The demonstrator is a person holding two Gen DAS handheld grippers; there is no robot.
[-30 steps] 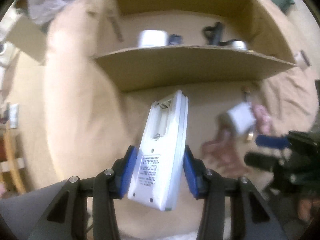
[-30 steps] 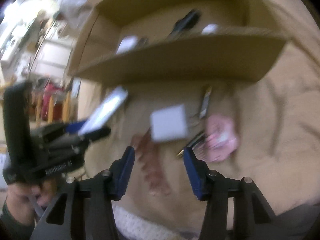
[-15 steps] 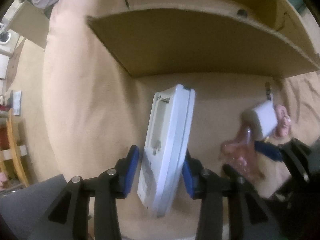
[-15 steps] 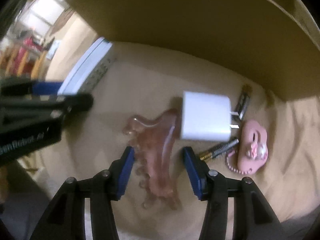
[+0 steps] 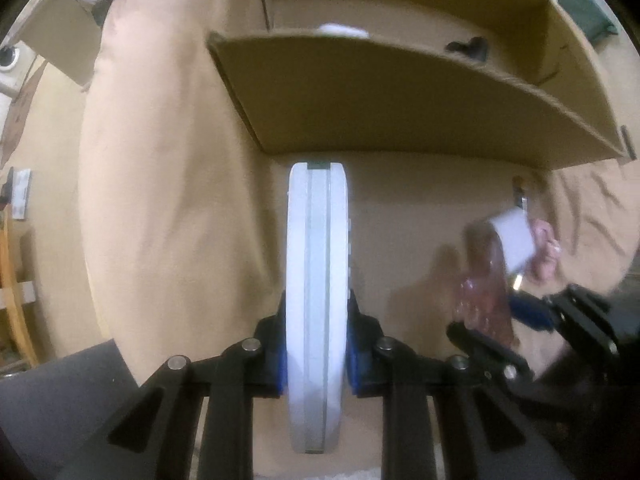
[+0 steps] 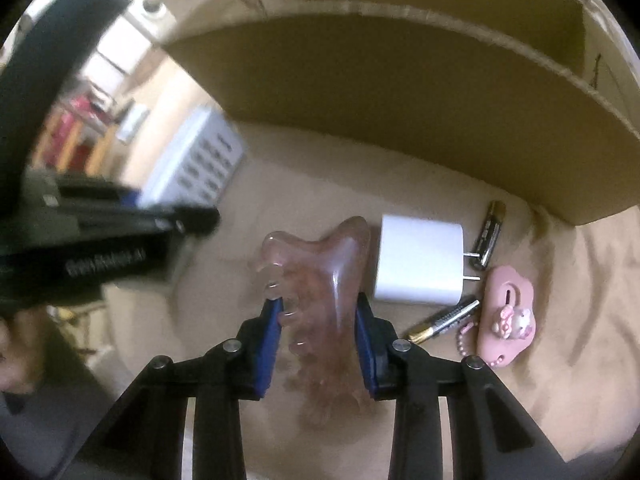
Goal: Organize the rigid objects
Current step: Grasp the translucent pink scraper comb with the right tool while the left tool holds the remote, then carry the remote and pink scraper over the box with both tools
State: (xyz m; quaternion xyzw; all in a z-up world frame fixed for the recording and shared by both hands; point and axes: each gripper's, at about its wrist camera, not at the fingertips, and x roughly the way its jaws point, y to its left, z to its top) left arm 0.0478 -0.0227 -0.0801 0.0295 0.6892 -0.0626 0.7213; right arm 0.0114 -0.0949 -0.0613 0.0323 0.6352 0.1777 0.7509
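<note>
My left gripper [image 5: 316, 312] is shut on a white remote control [image 5: 317, 280], held edge-on in front of the cardboard box [image 5: 400, 100]. The remote also shows in the right wrist view [image 6: 196, 164]. My right gripper [image 6: 318, 308] is low over the beige cloth with its jaws on either side of a translucent pink comb [image 6: 320, 280], close to it; contact is unclear. The comb also shows in the left wrist view [image 5: 486, 292]. A white charger plug [image 6: 420, 264] lies just right of the comb.
Two batteries [image 6: 490, 234] [image 6: 442, 320] and a pink charm [image 6: 508, 316] lie right of the plug. The box [image 6: 400, 92] holds a white item [image 5: 344, 30] and a black item [image 5: 470, 48]. A beige cushion [image 5: 160, 200] rises at left.
The remote has turned from face-on to edge-on in my left gripper. My right gripper has dropped down over the comb and its jaws now straddle it.
</note>
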